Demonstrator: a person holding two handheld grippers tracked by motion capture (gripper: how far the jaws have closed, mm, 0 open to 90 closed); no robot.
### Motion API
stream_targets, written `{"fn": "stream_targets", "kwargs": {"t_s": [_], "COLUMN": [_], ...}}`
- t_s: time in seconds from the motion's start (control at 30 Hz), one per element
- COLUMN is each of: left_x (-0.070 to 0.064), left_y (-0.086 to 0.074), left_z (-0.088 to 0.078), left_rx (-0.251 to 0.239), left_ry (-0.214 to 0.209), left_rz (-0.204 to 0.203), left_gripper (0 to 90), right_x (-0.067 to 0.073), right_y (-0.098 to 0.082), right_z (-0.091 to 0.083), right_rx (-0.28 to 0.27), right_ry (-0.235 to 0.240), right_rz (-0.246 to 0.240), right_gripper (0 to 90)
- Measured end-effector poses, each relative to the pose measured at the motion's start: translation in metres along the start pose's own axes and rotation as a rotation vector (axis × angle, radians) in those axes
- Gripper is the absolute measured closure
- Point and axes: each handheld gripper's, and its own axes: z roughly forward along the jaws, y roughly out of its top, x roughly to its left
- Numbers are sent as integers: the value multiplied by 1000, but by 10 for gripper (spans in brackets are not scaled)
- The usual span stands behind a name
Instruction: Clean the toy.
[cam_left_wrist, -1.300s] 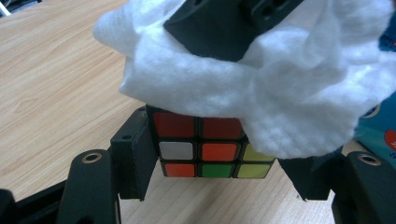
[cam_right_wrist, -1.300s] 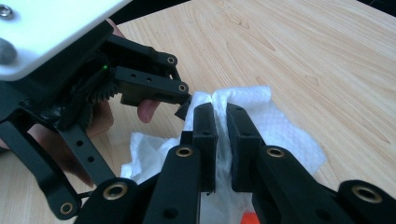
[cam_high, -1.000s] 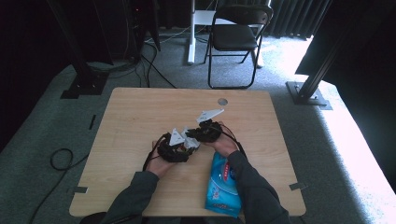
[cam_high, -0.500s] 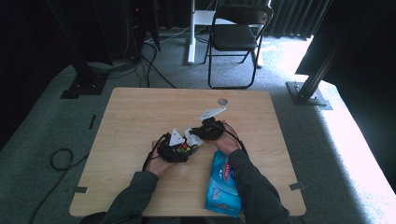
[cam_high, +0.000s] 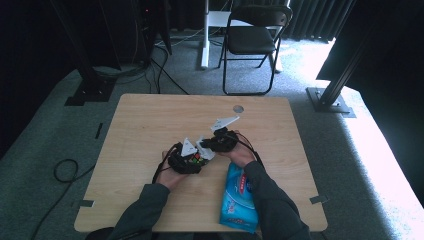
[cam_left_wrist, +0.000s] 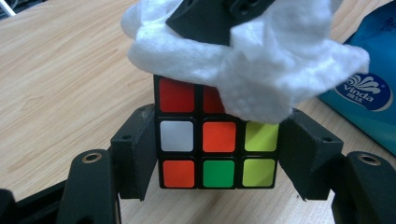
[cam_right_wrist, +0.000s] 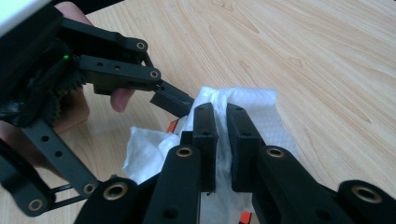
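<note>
Near the middle of the wooden table (cam_high: 150, 125), the left gripper (cam_left_wrist: 217, 154) has its 2 jaws clamped on the sides of a puzzle cube (cam_left_wrist: 217, 149). The right gripper (cam_right_wrist: 222, 140), jaws pressed nearly together, pinches a white tissue (cam_left_wrist: 252, 65) lying against the cube's top. A blue tissue pack (cam_high: 239, 197) lies just right, nearer the person.

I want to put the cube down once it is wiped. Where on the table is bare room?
The far left of the table is bare, and the far edge around the round hole. Crowded: the near middle, with both grippers and the blue tissue pack.
</note>
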Motion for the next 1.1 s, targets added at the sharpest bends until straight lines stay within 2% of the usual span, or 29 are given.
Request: {"fn": "stream_targets", "kwargs": {"t_s": [0.2, 1.1], "left_x": [1, 0], "left_y": [0, 3], "left_z": [-1, -9], "left_rx": [-10, -32], "left_ry": [7, 4], "left_rz": [-4, 9], "left_gripper": [346, 346], "right_x": [-1, -31], "right_y": [0, -22], "right_z": [-5, -17], "right_rx": [-10, 14], "right_ry": [-4, -87], "right_rz": [-3, 79], "right_gripper": [839, 840]}}
